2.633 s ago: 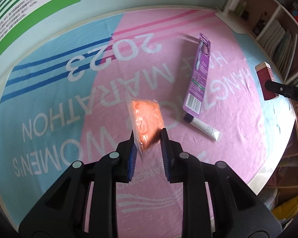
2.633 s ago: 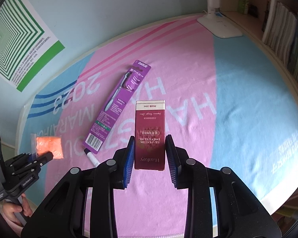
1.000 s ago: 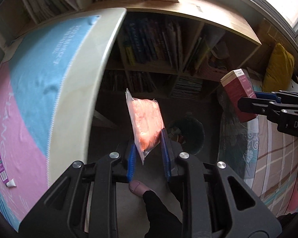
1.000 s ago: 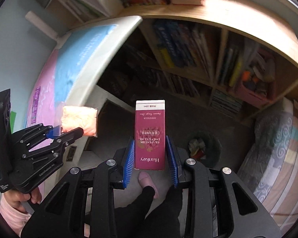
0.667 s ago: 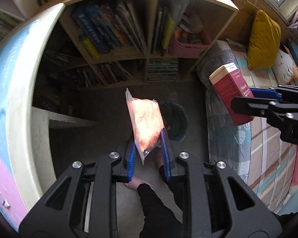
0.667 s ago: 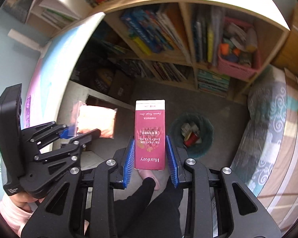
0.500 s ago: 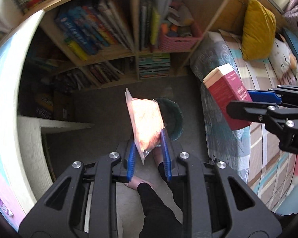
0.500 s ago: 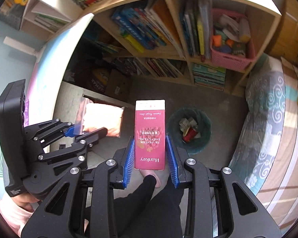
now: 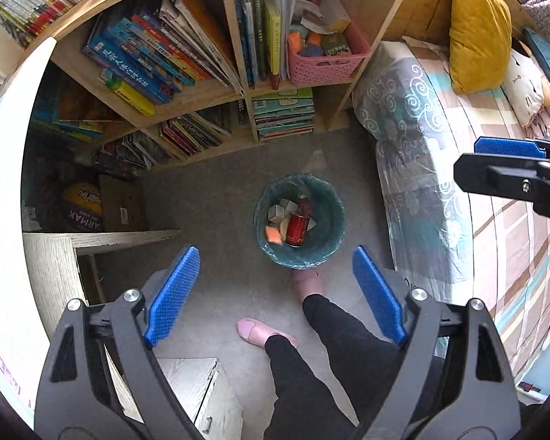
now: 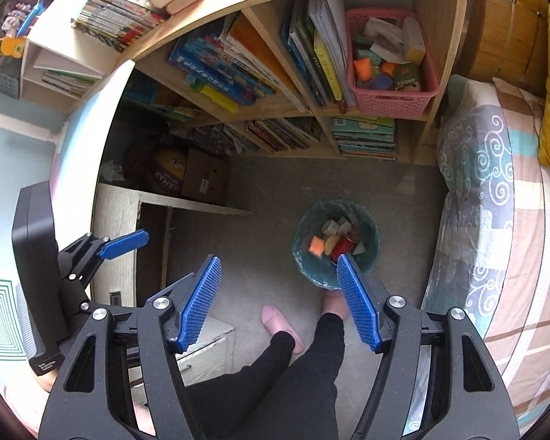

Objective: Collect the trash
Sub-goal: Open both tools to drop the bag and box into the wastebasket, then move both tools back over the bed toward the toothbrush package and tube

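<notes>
A round trash bin with a teal liner (image 9: pixel 333 227) stands on the grey floor below both grippers; it also shows in the right wrist view (image 10: pixel 304 256). Inside lie an orange packet (image 9: pixel 273 235), a dark red box (image 9: pixel 297 228) and other scraps. My left gripper (image 9: pixel 273 293) is open and empty, high above the bin. My right gripper (image 10: pixel 279 302) is open and empty too, its right finger overlapping the bin's rim in view. The right gripper's fingers (image 9: pixel 509 146) show at the right edge of the left wrist view.
A wooden bookshelf (image 9: pixel 209 88) with books and a pink basket (image 9: pixel 326 62) stands behind the bin. A bed with patterned cover (image 9: pixel 458 190) is to the right. The desk edge (image 9: pixel 3 190) is at the left. The person's legs and pink slippers (image 9: pixel 264 330) are beside the bin.
Both grippers have opened. The orange packet and the dark red box have left them and now lie in the bin.
</notes>
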A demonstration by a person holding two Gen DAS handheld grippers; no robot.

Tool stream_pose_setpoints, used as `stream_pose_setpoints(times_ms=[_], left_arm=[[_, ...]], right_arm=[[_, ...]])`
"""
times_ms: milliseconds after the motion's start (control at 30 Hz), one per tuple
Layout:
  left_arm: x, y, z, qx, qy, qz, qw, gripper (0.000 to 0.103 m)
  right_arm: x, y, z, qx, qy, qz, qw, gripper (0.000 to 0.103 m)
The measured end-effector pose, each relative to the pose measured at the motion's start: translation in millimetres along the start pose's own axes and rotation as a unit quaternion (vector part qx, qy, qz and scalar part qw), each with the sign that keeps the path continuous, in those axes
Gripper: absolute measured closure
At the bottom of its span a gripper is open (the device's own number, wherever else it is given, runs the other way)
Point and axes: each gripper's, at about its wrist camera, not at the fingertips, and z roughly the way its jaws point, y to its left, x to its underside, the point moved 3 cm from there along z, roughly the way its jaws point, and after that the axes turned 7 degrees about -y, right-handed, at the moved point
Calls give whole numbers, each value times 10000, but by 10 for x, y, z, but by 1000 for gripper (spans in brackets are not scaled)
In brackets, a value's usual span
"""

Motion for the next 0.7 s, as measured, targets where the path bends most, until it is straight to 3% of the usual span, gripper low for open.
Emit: stream_pose_setpoints(times_ms=[267, 567, 700], left_arm=[[27, 233, -171, -133, -184, -303, 9993, 17], [178, 628, -381, -475, -371, -667, 9959, 12], [284, 825, -486, -614, -452, -848, 9935, 8]], right_arm=[[-87, 176, 27, -96, 2, -259, 9996, 34], [-194, 641, 91, -234, -101, -689, 9973, 16], [-238, 855, 118, -283, -152, -801, 9963, 14]])
